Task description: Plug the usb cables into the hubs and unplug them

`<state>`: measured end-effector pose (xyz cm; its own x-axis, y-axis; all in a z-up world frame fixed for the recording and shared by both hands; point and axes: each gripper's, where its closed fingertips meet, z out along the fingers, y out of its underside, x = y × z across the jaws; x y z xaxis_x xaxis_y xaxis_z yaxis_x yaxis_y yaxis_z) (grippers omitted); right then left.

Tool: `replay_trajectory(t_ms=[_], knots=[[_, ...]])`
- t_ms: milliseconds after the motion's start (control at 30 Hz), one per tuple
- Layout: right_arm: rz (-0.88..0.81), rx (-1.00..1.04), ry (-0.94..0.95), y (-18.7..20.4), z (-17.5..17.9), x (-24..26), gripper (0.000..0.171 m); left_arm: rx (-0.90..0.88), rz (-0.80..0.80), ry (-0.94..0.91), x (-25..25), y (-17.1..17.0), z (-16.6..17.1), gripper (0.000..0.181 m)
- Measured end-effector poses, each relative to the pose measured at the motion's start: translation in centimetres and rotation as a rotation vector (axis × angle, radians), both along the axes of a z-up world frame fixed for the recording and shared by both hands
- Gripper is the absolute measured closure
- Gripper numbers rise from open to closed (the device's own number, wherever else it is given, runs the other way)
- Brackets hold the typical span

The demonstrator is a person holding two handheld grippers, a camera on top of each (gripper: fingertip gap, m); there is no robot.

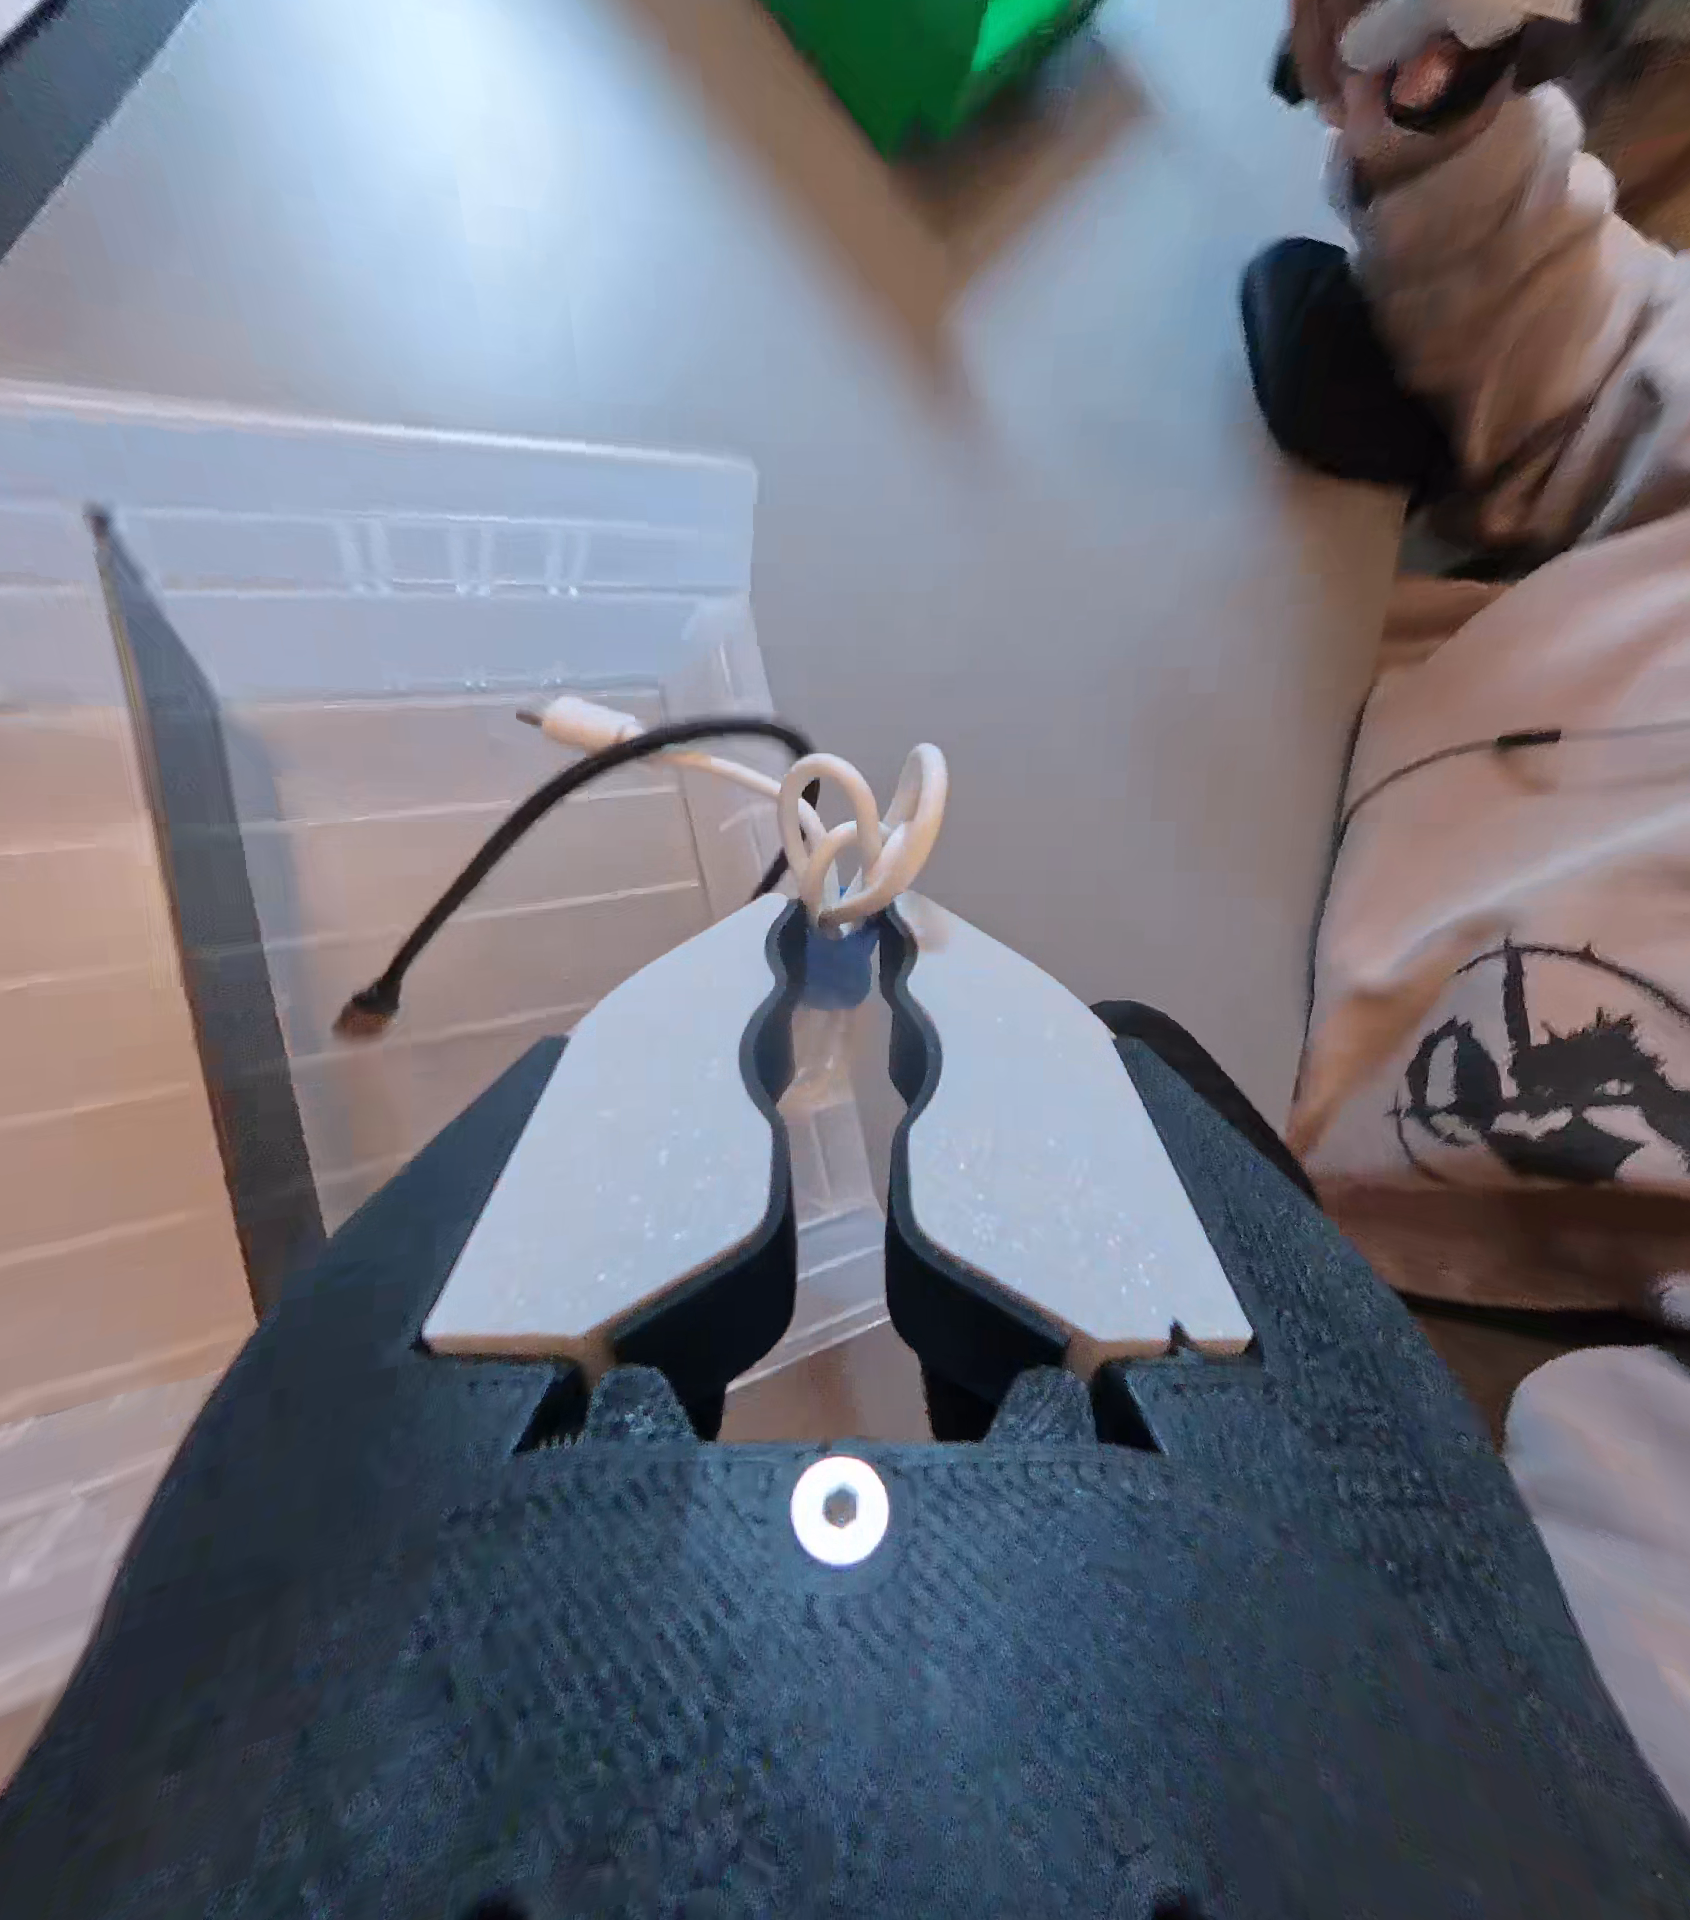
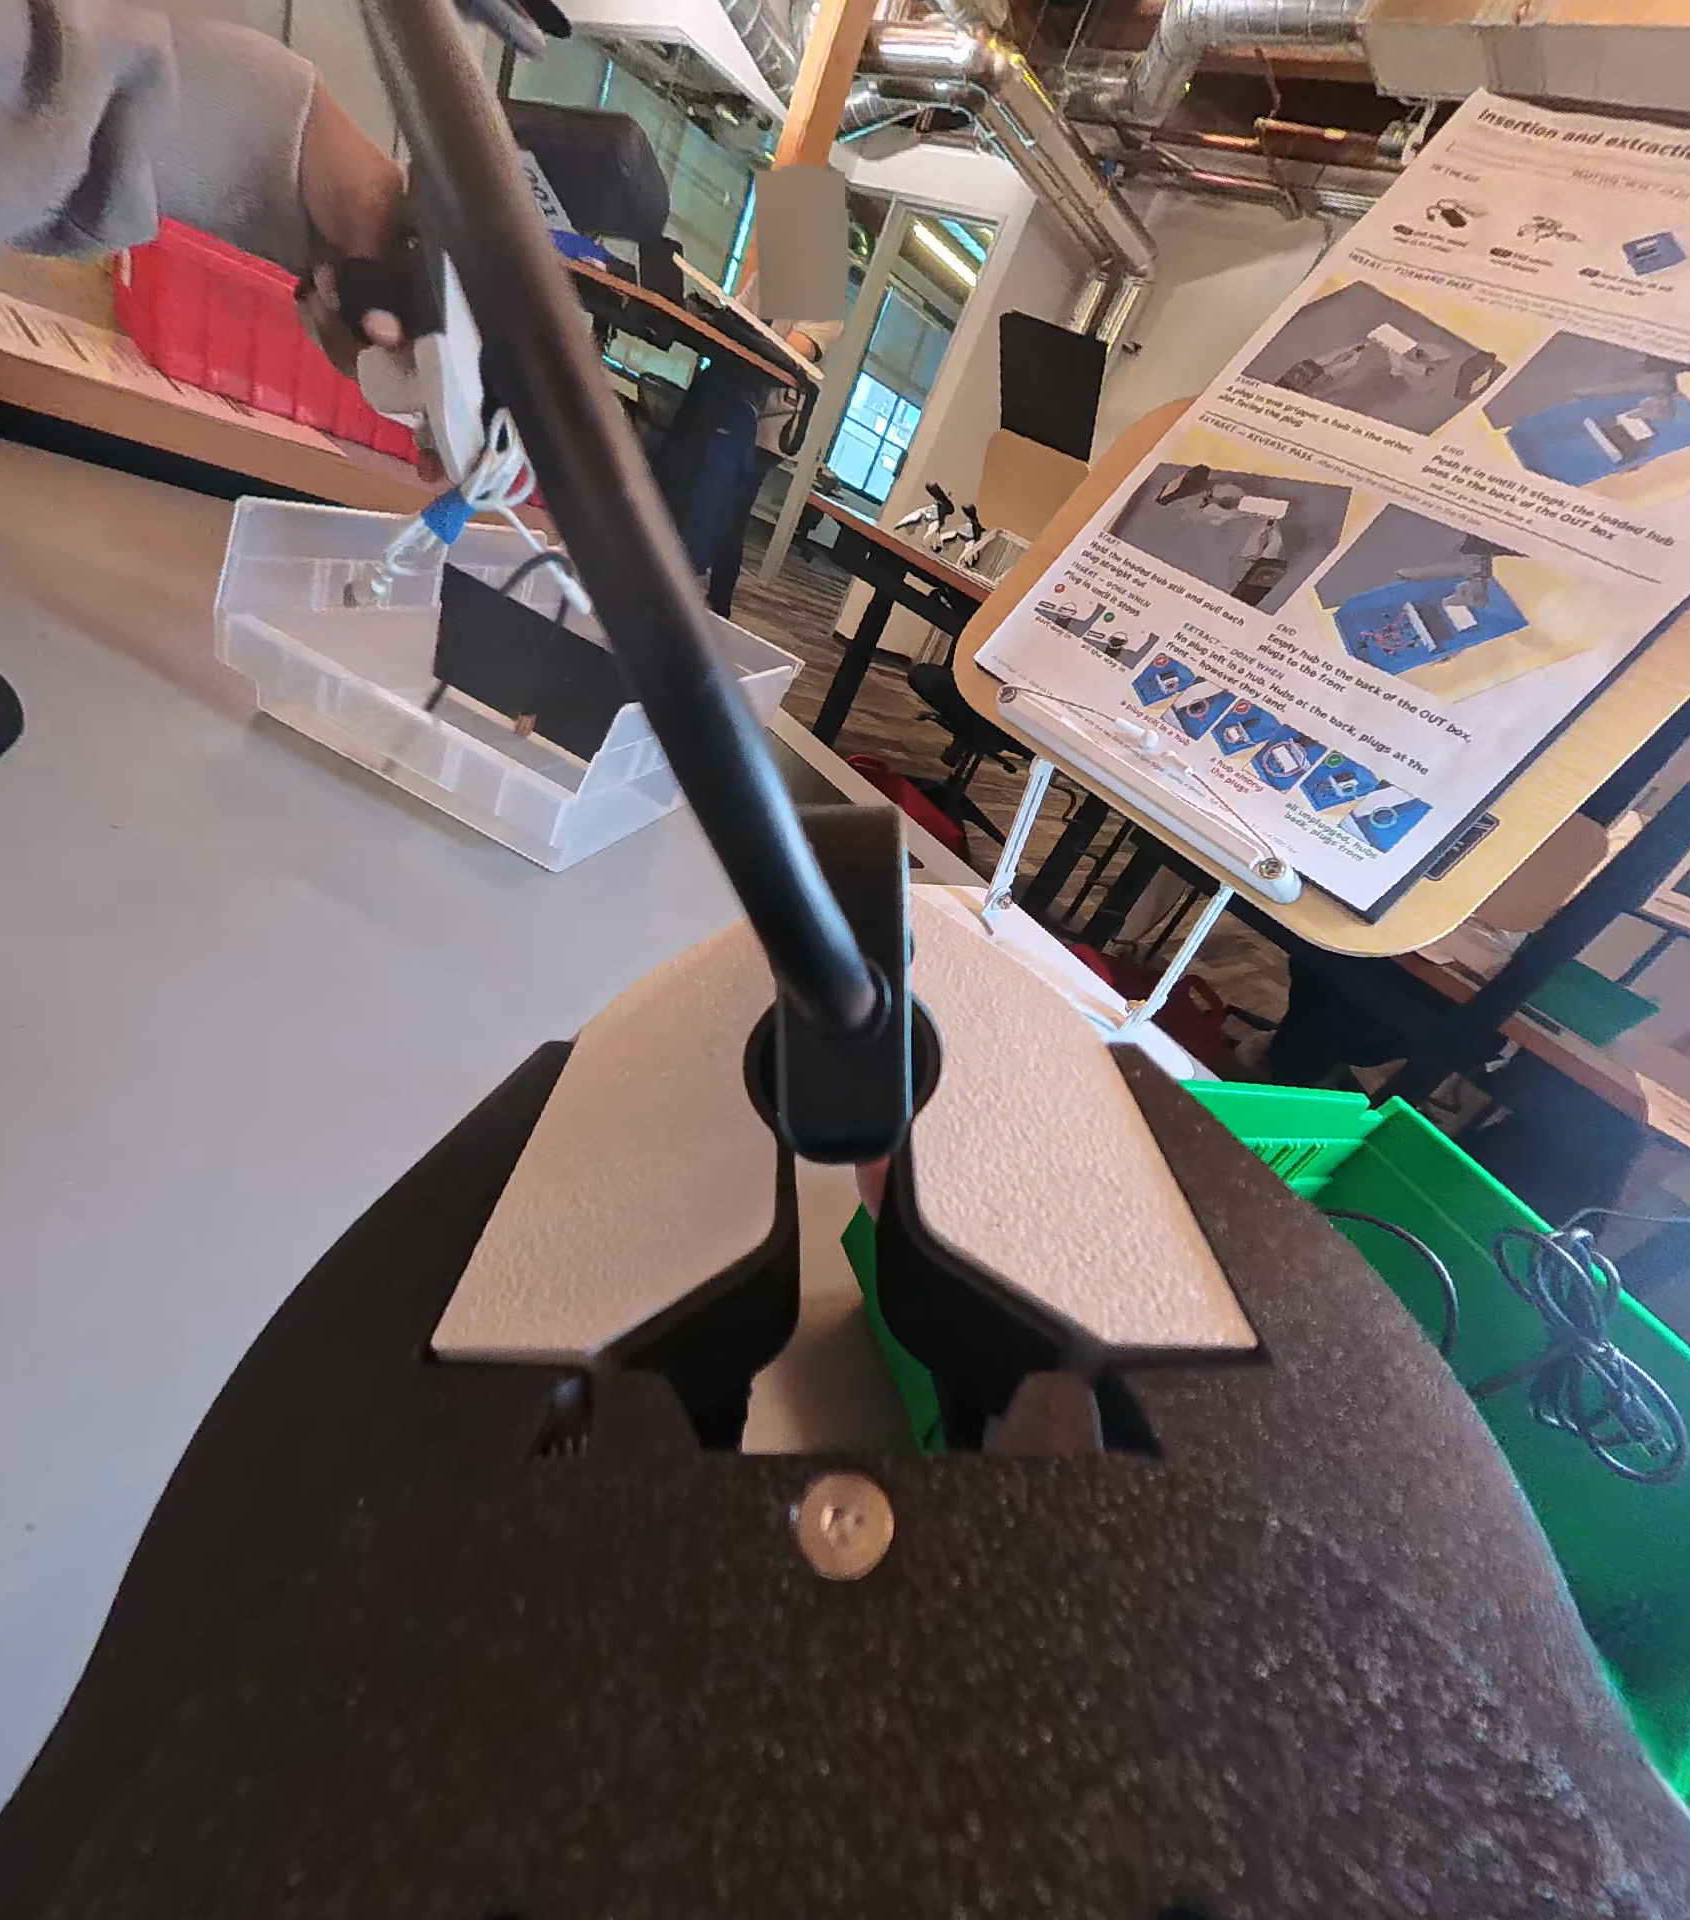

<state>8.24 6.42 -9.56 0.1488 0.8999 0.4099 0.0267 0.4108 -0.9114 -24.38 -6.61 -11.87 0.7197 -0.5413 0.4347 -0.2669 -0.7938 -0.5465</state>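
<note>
My left gripper [image 1: 836,925] is shut on a coiled white USB cable [image 1: 867,831] bound with blue tape, and its white plug [image 1: 566,717] points left. A thin black cable [image 1: 550,821] arcs beside it; I cannot tell whether it is gripped too. They hang over a clear plastic bin [image 1: 405,540]. My right gripper [image 2: 841,1039] is shut on a black hub [image 2: 867,883], and the hub's thick black cord [image 2: 612,520] runs up to the left. The left gripper [image 2: 446,416] also shows far off in the right wrist view, holding the white cable [image 2: 482,488] above the clear bin [image 2: 321,665].
A black divider [image 2: 508,665] stands in the clear bin. A green bin [image 2: 1443,1299] with coiled black cables [image 2: 1589,1351] sits at the right, on a grey table [image 2: 145,935]. An instruction sheet on a stand [image 2: 1392,468] is beyond it. A person's sleeve [image 1: 1547,831] is close on the right. My right fingertips sit around 35 centimeters from my left ones.
</note>
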Motion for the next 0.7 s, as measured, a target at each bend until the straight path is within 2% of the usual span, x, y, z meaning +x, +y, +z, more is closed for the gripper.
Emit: replay_trajectory(t_ms=[100,267,333,400,533,633,700], knots=[[0.007,-0.021,-0.004,0.1,-0.2,-0.1,0.161,-0.164,0.132,0.073,-1.7,0.1,-1.7,0.168],[0.012,-0.031,-0.018,0.2,-0.7,-0.2,0.160,-0.282,0.002,0.344,-1.3,-0.9,-3.0,0.168],[0.016,-0.027,-0.021,0.1,-0.7,-0.3,0.161,-0.269,-0.026,0.416,-0.8,-0.2,-2.6,0.168],[0.013,-0.016,-0.019,0.0,-0.6,-0.2,0.161,-0.196,-0.041,0.468,-0.2,0.9,-1.5,0.168],[0.005,-0.008,-0.011,0.3,-0.3,0.1,0.161,0.074,-0.086,0.460,3.9,3.3,2.0,0.168],[-0.003,-0.018,-0.013,0.7,-0.2,0.3,0.161,0.301,-0.208,0.440,9.0,3.6,3.4,0.168],[-0.014,-0.018,-0.019,1.0,-0.3,0.4,0.161,0.447,-0.336,0.440,13.0,2.9,2.9,0.168]])
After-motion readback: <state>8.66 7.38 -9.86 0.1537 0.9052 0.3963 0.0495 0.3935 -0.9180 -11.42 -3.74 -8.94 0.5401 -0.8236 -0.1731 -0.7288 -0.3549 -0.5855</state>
